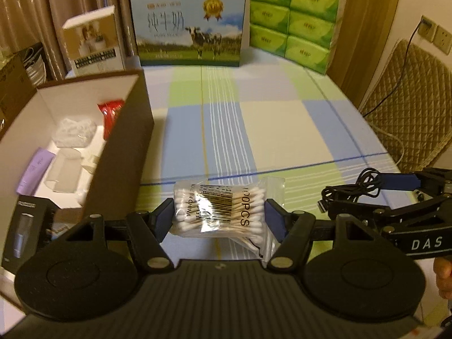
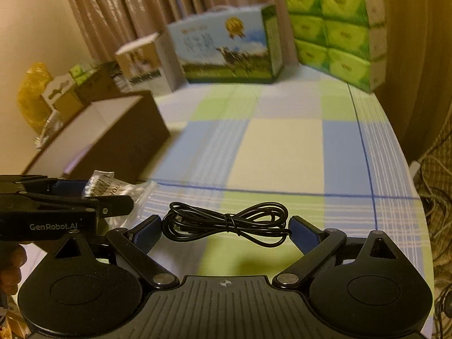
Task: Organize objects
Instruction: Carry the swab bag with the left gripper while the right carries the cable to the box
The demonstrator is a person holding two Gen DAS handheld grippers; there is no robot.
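Nearest me, my left tool (image 1: 219,215) is clamped on one clear bag of cotton swabs (image 1: 219,212), both blue pads pressing its sides. The swabs inside run crosswise, from pad to pad, and the bag hangs above the near edge of the counter (image 1: 282,130), which wears a checked cloth.

My right tool (image 2: 225,230) grips one bundle of black cable (image 2: 226,222), tied at its middle. The bundle's long axis also lies crosswise between the pads, its loops touching each pad. It sits above the near edge as well, right of the swab bag.

Along the counter's left edge stands one open brown box (image 1: 124,141) with white inner walls. Inside I count one red packet (image 1: 110,117), one crumpled clear wrap (image 1: 74,131), one purple tube (image 1: 34,173) and one white roll (image 1: 64,173); the smaller pale pieces beside them I cannot make out.

At the far edge stand one milk carton (image 1: 189,25) with a cow printed on it, one smaller white box (image 1: 94,42) toward the far left corner, and one pack of green tissues (image 1: 293,19) at the far right corner, six bundles showing on its face.
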